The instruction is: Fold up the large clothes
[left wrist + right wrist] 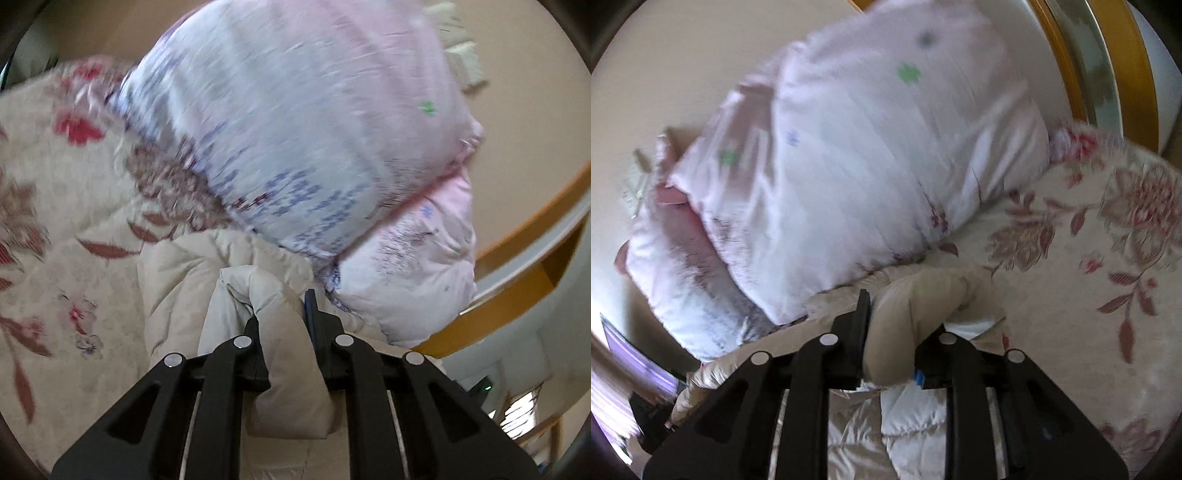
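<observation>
On the bed: one cream quilted padded garment lay beside one pink-and-white folded duvet.
Grippers: two.
Left gripper: jaws clamped on a garment fold.
Right gripper: jaws around a beige garment fold, pads touching it.
Surface: cream bedspread with red flowers.
Room: beige wall, wooden frame beyond the duvet.
Garment look: puffy, stitched, bunched.

Cream quilted puffer jacket on floral-patterned cream bedspread; big pale pink printed duvet bundle just behind jacket, on same bedspread.
</observation>
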The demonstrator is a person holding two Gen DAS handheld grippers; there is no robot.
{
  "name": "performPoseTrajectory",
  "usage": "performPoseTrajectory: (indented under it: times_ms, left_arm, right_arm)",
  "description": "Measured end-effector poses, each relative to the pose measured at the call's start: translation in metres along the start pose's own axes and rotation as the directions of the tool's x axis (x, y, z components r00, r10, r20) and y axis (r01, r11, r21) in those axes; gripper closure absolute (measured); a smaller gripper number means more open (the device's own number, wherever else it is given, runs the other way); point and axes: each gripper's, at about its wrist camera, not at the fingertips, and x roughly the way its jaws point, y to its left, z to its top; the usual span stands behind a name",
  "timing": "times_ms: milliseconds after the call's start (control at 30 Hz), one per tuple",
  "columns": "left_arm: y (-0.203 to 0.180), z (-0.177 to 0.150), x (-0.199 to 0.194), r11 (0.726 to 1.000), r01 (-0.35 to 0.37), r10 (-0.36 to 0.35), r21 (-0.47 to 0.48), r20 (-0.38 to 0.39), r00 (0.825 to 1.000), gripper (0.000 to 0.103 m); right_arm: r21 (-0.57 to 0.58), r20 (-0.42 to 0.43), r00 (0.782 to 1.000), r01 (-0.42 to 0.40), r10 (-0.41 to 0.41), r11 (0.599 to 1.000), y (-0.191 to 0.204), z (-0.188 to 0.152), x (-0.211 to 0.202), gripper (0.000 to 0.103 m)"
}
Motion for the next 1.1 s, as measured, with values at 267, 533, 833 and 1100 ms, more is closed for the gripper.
performPoseTrajectory:
  times_ms: [267,533,833,1100]
  left_arm:
    - [0.009,0.009,0.008,0.991,0.103,-0.104,-0.083,-0.007,0.995,0.061]
    - [0.004,0.021,-0.03,0.999,0.048,-0.047,-0.023,0.072,0.996,0.038]
    - [0.013,0.003,-0.013,0.993,-0.109,0.111,0.043,-0.042,0.993,0.049]
    - [0.005,-0.012,0.004,0.966,-0.205,0.219,0.158,-0.076,0.973,0.083]
  right_arm:
    - [0.022,0.045,0.997,-0.069,0.068,0.997,0.005,0.019,0.013,0.024]
    - [-0.095,0.073,0.994,0.091,-0.084,0.991,-0.003,0.028,-0.015,0.023]
    - [-0.116,-0.128,0.977,0.156,-0.17,0.981,-0.026,0.012,0.02,0.042]
    - [-0.195,-0.093,0.984,0.129,-0.149,0.972,-0.005,0.005,0.024,0.09]
